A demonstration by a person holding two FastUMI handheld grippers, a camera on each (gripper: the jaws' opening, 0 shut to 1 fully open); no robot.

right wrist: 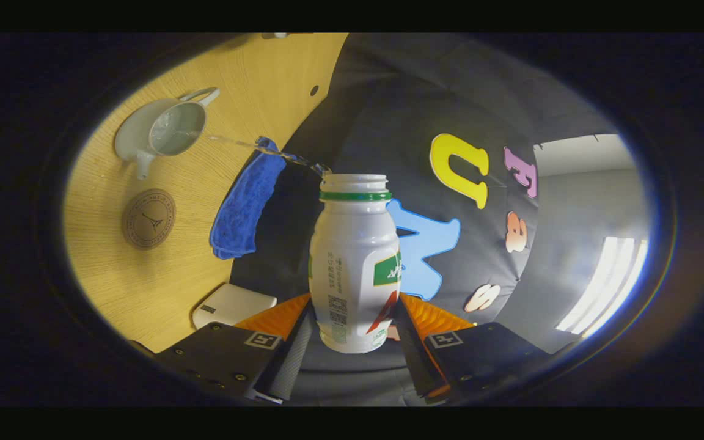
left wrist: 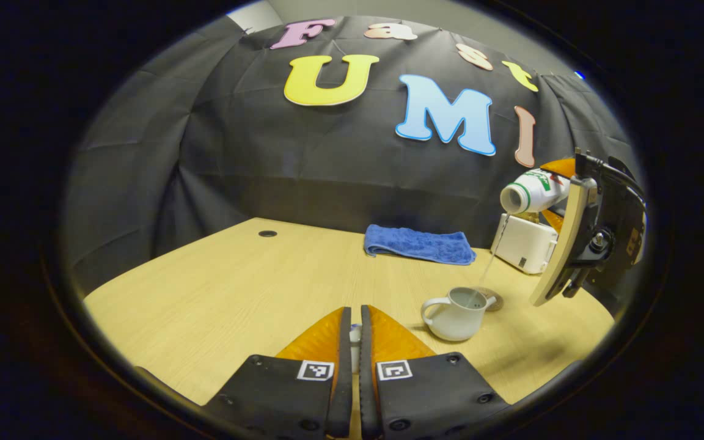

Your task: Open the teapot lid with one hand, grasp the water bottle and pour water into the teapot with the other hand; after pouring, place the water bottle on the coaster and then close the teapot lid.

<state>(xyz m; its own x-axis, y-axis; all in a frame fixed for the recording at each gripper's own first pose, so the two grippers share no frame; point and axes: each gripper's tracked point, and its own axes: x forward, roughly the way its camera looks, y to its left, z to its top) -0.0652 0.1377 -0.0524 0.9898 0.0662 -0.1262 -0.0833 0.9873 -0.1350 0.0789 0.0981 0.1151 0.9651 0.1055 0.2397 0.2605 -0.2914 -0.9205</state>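
Pouring now. My right gripper squeezes tipped water bottle; water falls into open teapot on table. My left gripper pinches small lid. Next: stand bottle on coaster, near teapot.

Left gripper view: low over tabletop, facing booth wall, teapot close ahead-right. Right gripper view: high, rolled sideways, tabletop far down at its left. Both share teapot, blue towel, coaster, white box.
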